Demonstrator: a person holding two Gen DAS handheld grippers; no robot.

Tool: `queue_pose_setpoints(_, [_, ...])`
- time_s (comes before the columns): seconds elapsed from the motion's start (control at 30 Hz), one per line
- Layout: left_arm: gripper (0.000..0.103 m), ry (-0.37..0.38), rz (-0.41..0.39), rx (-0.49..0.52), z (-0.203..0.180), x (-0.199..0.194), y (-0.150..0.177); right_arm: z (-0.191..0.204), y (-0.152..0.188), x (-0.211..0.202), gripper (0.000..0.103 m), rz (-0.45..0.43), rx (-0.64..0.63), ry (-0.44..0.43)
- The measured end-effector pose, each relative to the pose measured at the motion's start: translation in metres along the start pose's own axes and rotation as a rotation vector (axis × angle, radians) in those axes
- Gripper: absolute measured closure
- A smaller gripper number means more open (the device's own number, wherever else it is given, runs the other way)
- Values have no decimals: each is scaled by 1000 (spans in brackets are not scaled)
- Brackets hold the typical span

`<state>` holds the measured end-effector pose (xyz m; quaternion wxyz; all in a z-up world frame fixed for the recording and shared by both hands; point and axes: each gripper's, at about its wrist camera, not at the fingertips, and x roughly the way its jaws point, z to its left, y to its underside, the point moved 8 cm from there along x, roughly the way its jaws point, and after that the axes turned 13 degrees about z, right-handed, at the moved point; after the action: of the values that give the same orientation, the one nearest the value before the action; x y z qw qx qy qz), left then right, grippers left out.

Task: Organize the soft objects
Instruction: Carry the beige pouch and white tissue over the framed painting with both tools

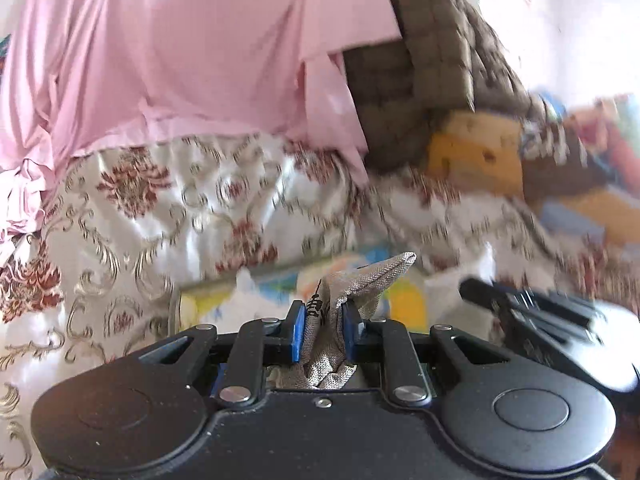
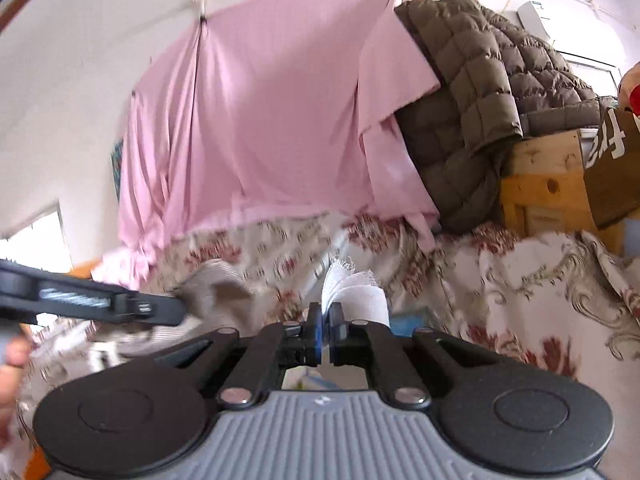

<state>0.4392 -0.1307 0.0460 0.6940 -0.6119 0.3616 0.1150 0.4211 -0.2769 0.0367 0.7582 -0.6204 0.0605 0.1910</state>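
Note:
In the left wrist view my left gripper [image 1: 324, 322] is shut on a grey woven cloth [image 1: 362, 280], bunched between the blue pads, with one corner poking up to the right. My right gripper [image 1: 520, 308] shows blurred at the right edge of that view. In the right wrist view my right gripper [image 2: 327, 320] is shut on a thin white cloth with a frayed edge [image 2: 360, 292], which stands up past the fingertips. The left gripper [image 2: 172, 308] reaches in from the left there, with the grey cloth [image 2: 216, 284] at its tip. Both cloths hang above a floral bedspread [image 2: 520, 280].
A pink sheet [image 2: 260, 120] hangs on the wall behind the bed. A brown quilted jacket [image 2: 480, 88] lies draped over a wooden crate [image 2: 540, 184] at the right. A brown box with white lettering [image 2: 612, 160] sits further right. A colourful printed surface [image 1: 248, 292] lies under the left gripper.

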Motion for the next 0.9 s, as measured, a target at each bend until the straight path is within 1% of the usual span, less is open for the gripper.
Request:
queue_pose_setpoints(0.1, [82,-2,-34,-52,-2,15,-22,-14,-3,7,99,-2,60,-21])
queue_pose_setpoints(0.2, [82,13,-34,-112,-1,38,-35,-31,-2,18,99,14,109,-19])
queue_pose_setpoints(0.37, [82,49,-13,-195,-3,78,-41,-55,2,33,99,48,179,-10])
queue_pose_setpoints(0.47, [82,75,-10,-236,-7,96,-44,-64,6,39,99,79,234,-25])
queue_pose_setpoints(0.53, [82,91,1,-253,-9,106,-44,-70,9,44,99,118,266,-22])
queue_pose_setpoints(0.7, [81,93,54,-288,-14,128,-35,-78,17,56,99,195,318,-28])
queue_pose_setpoints(0.9, [80,94,134,-355,-6,145,-15,-82,27,67,99,272,390,-75])
